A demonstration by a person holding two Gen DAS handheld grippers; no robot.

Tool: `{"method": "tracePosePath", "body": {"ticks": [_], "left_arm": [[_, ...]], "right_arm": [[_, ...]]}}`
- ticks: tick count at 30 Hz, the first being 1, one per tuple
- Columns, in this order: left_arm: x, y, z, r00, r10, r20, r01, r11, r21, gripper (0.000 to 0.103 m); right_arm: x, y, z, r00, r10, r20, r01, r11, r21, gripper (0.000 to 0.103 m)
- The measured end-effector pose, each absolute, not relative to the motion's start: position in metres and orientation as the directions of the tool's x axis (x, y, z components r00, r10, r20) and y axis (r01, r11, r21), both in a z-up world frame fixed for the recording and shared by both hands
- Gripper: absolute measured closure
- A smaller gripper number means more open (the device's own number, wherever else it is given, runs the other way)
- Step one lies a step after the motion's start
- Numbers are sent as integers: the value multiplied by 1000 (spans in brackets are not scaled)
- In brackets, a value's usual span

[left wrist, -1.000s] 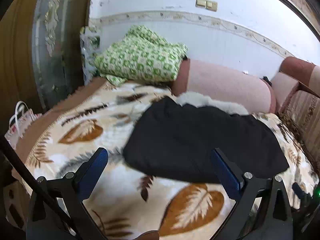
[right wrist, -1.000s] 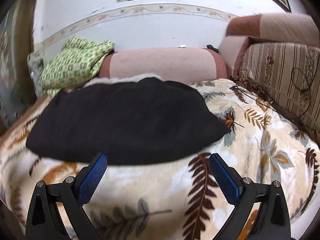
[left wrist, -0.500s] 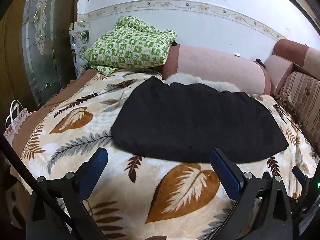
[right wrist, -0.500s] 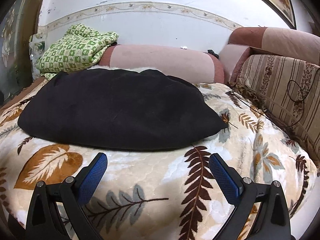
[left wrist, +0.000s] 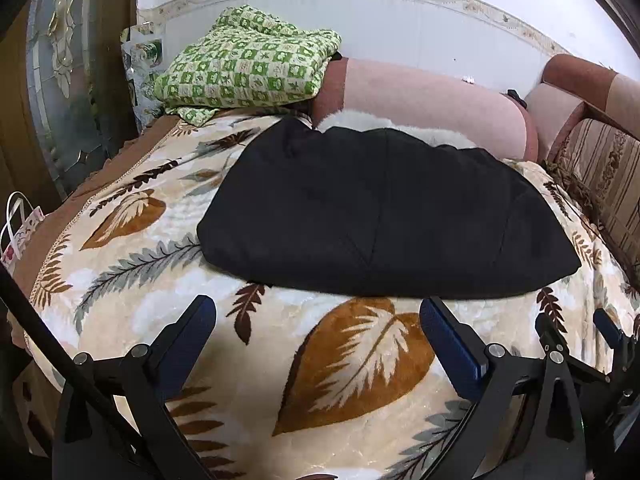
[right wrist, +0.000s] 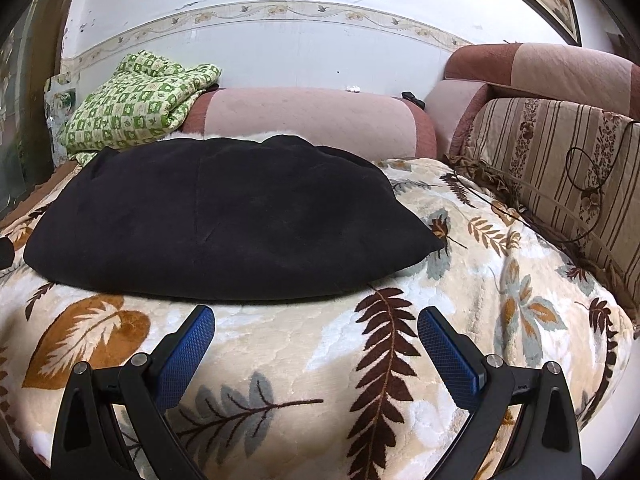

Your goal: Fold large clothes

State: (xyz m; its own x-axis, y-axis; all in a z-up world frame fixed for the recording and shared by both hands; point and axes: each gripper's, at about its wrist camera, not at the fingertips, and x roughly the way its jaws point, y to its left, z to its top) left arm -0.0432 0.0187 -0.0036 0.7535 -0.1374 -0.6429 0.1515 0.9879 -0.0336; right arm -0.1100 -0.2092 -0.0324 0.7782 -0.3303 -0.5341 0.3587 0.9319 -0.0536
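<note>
A large black garment [left wrist: 380,212] [right wrist: 224,220] lies folded flat on a leaf-patterned blanket [left wrist: 352,364] [right wrist: 304,356], with a strip of white fur trim [left wrist: 384,120] showing at its far edge. My left gripper [left wrist: 318,322] hovers open just short of the garment's near edge, nothing between its blue pads. My right gripper [right wrist: 316,332] is also open and empty, a little in front of the garment's near right part. The right gripper's tips [left wrist: 572,324] show at the lower right of the left wrist view.
A folded green checkered quilt [left wrist: 248,68] [right wrist: 140,108] sits at the back left beside a pink bolster [left wrist: 432,108] [right wrist: 308,116]. Striped sofa cushions [right wrist: 560,168] line the right side. A white paper bag [left wrist: 20,228] stands off the left edge, near a glass door [left wrist: 64,80].
Both grippers have drawn back and lowered toward the blanket, so the garment now sits farther ahead of the fingertips. The garment has not moved; both grippers stayed open.
</note>
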Motion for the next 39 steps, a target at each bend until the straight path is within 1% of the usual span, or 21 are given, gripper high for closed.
{"method": "tracePosePath", "body": {"ticks": [14, 21, 25, 27, 30, 32, 34, 35, 36, 37, 39], "left_arm": [[-41, 14, -12, 740, -116, -662, 151, 989, -5, 2], [-38, 15, -19, 716, -120, -688, 155, 988, -11, 1], [-38, 19, -26, 708, -98, -699, 141, 990, 4, 2], [-36, 21, -28, 706, -92, -702, 134, 991, 5, 1], [-33, 28, -26, 712, -93, -696, 118, 993, -11, 1], [-31, 38, -23, 725, -85, -683, 98, 995, -20, 2], [-28, 47, -20, 736, -72, -674, 76, 997, -24, 2], [-27, 50, -19, 740, -66, -670, 66, 997, -25, 2], [-25, 56, -18, 745, -60, -664, 56, 998, -27, 2], [-24, 62, -17, 751, -50, -659, 44, 999, -25, 1], [-21, 72, -17, 759, -33, -650, 25, 999, -22, 1]], "right_arm": [[-109, -214, -34, 770, -345, -537, 373, 926, -60, 0], [-108, -214, -35, 764, -352, -541, 377, 924, -69, 0], [-109, -215, -33, 764, -355, -538, 383, 921, -65, 0], [-105, -214, -27, 771, -336, -540, 360, 931, -65, 0], [-90, -199, -4, 808, -320, -495, 303, 946, -116, 0], [-70, -184, 10, 827, -280, -489, 241, 960, -142, 0], [-42, -169, 21, 842, -211, -497, 164, 977, -136, 1], [-30, -163, 24, 844, -186, -504, 137, 982, -132, 6], [-12, -155, 27, 840, -165, -517, 110, 985, -135, 14], [7, -147, 28, 832, -154, -534, 90, 985, -144, 17], [45, -137, 26, 810, -138, -570, 67, 987, -144, 33]]}}
